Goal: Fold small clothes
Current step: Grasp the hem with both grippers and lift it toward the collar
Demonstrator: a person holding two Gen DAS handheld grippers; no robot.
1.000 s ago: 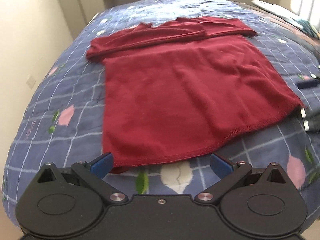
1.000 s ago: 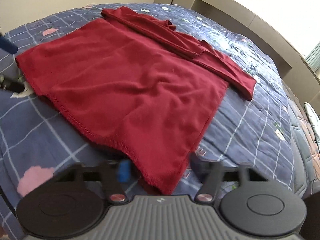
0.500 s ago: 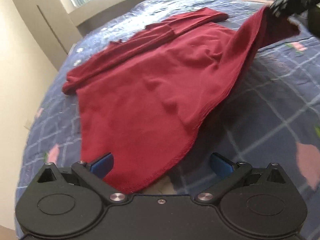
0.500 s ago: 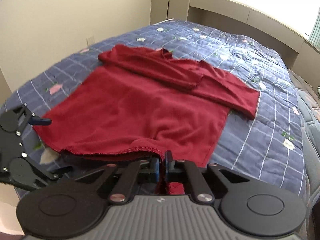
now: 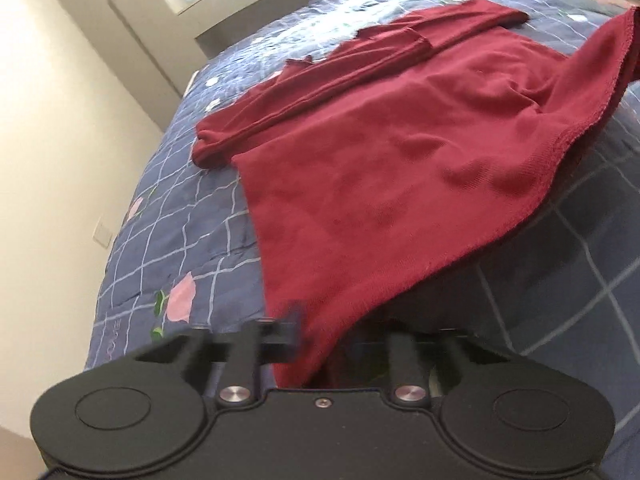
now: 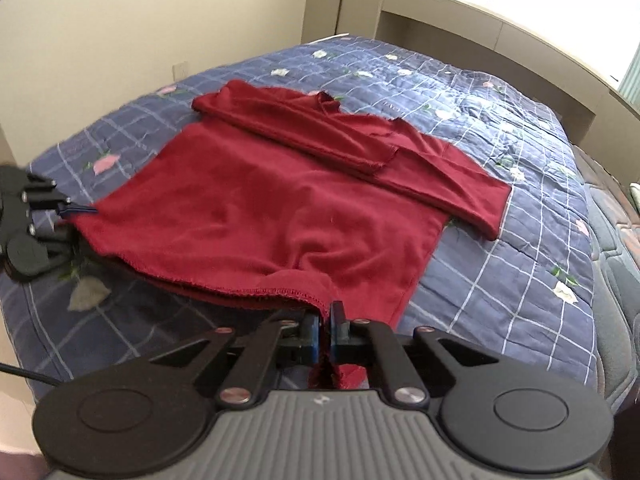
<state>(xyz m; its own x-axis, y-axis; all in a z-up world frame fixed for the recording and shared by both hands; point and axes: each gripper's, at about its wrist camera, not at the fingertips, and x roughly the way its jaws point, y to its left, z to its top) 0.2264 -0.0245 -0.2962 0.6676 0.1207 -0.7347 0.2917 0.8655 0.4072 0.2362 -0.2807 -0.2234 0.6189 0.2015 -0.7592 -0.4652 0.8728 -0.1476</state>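
A dark red long-sleeved top (image 6: 260,208) lies flat on the bed, its sleeves folded across the upper part. My right gripper (image 6: 325,332) is shut on the near right hem corner and holds it raised off the quilt. In the left wrist view that lifted corner of the red top (image 5: 380,160) rises toward the upper right edge. My left gripper (image 5: 332,340) is at the other hem corner. Its jaws are closing with the cloth between them, and one finger is blurred. From the right wrist view the left gripper (image 6: 74,222) still shows a gap around the corner.
The bed has a blue checked quilt with pink flowers (image 6: 500,280). A cream wall (image 5: 60,140) runs close along its left side, and a headboard ledge (image 6: 500,40) with a bright window stands behind. A black cable (image 6: 24,374) trails at the near left.
The right gripper shut on the hem corner and lifted it. The left gripper moved onto the other corner and its jaws went from wide open to closing in.
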